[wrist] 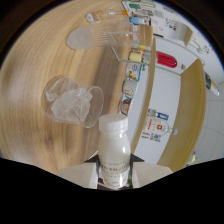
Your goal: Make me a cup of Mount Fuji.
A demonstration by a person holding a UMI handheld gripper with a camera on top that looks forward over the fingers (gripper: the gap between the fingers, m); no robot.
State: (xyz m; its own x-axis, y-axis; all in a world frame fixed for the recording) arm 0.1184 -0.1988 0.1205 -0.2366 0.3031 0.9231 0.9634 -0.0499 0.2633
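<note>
One milk bottle (113, 150) gripped in tongs (114, 176), one ice cup (71, 101)

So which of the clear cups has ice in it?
The cup just beyond the milk bottle held in the tongs; it is full of ice. The farther cup looks empty.

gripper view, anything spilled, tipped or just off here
Nothing looks spilled. The view is rolled sideways, so the clear cup of ice only seems tipped on the wooden counter. The gripper holds the white milk bottle, cap on.
</note>
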